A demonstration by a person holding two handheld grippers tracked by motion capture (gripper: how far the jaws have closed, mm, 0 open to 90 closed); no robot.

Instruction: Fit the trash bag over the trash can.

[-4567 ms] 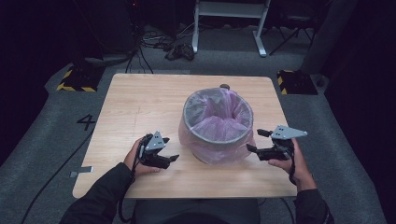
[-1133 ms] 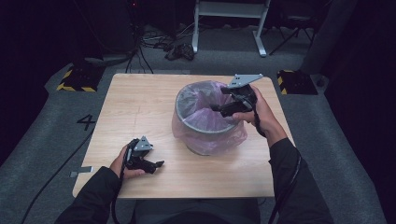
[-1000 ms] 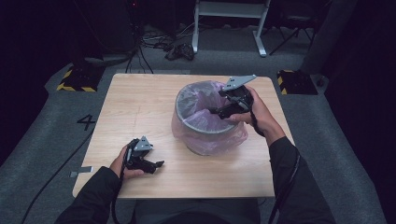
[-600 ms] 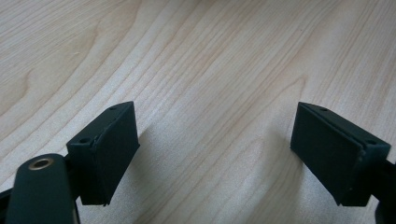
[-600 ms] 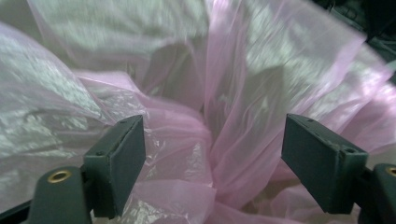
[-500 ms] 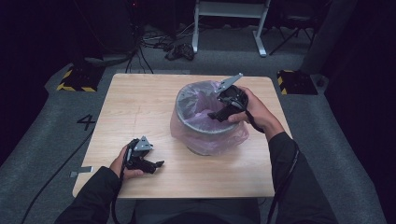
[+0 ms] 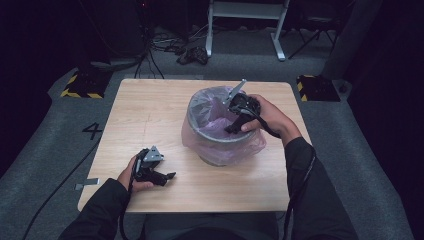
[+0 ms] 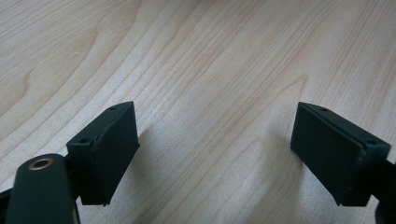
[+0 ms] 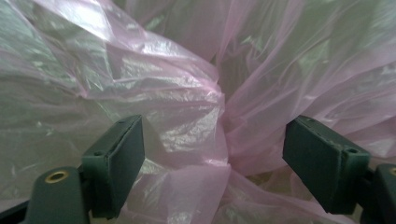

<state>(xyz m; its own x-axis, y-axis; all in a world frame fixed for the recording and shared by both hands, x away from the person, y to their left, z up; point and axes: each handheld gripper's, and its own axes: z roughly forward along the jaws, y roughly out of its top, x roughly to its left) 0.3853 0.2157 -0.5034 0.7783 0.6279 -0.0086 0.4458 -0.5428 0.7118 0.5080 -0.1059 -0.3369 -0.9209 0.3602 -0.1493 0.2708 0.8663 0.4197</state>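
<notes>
**Right gripper dips into the lined bin while the left rests on the table**

A round grey metal waste bin (image 7: pixel 220 145) stands a little right of centre on the pale wooden table (image 7: pixel 150 115). It is lined with a thin, translucent pink plastic bag (image 7: pixel 215 107), whose edge is folded out over the rim and hangs down the outer wall.

The right gripper (image 7: pixel 231 129) is tipped downward over the bin's mouth, its jaws inside the opening on the side nearer the person's right hand (image 7: pixel 267 116). In the right gripper view the two black pads (image 9: pixel 116 158) stand wide apart, released, with crumpled folds of the pink bag (image 9: pixel 196 116) bunched between and behind them. Whether either pad brushes the film is hard to tell from that close view; neither is pressed on it.

The left gripper (image 7: pixel 167 176) sits low at the near left part of the table, well apart from the bin, held in the left hand (image 7: pixel 131 176). In its own view its pads (image 8: pixel 105 149) are spread open over bare wood grain (image 8: pixel 210 70), with nothing between them.
</notes>
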